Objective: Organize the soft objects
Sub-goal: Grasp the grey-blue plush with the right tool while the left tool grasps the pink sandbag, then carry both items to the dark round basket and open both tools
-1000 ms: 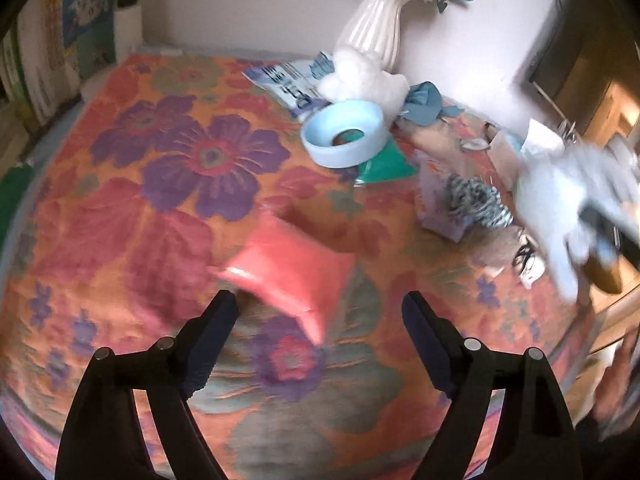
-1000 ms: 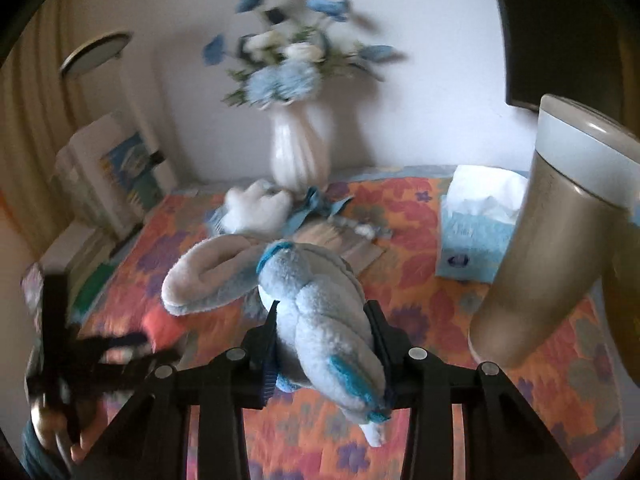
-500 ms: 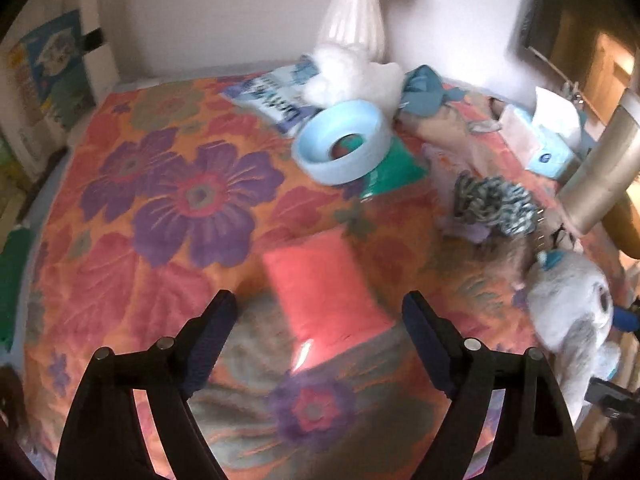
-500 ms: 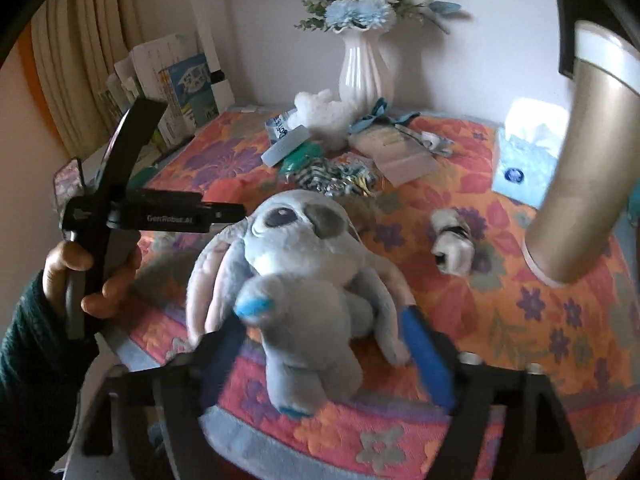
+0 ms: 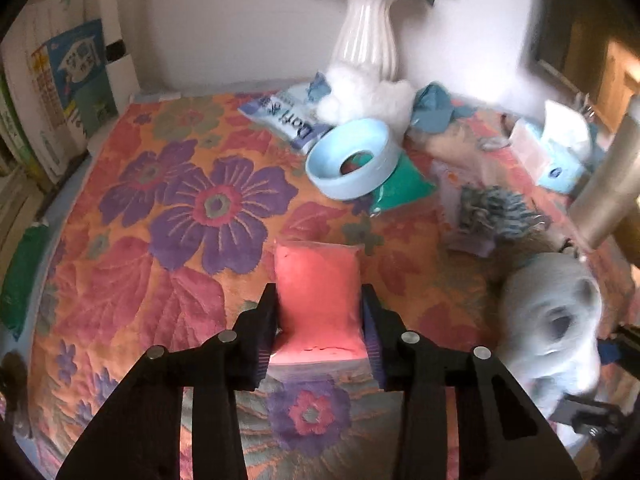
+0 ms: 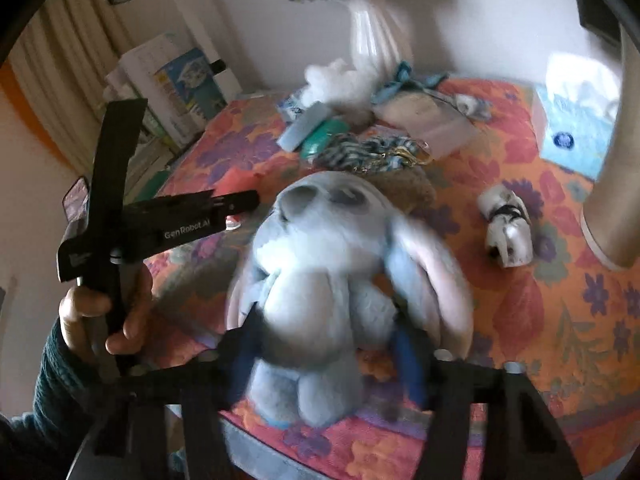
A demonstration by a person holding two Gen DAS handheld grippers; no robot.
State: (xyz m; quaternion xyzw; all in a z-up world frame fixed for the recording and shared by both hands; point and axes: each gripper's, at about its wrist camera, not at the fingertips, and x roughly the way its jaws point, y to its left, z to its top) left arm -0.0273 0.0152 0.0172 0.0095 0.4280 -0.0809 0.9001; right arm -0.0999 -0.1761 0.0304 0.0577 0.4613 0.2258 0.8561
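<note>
Left wrist view: my left gripper (image 5: 320, 332) jaws, wide apart a second ago, are closing, pads now against the small pink soft pouch (image 5: 318, 300) near the flowered tablecloth's (image 5: 152, 248) front edge.

Right wrist view: my right gripper (image 6: 324, 352) jaws are closing around the grey-blue plush toy (image 6: 320, 292), set down at the front edge; contact is blurred, can't tell.

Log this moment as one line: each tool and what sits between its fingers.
left tool: closing, pads against red pouch on floral cloth | right tool: closing around blue plush toy, contact blurred
</note>
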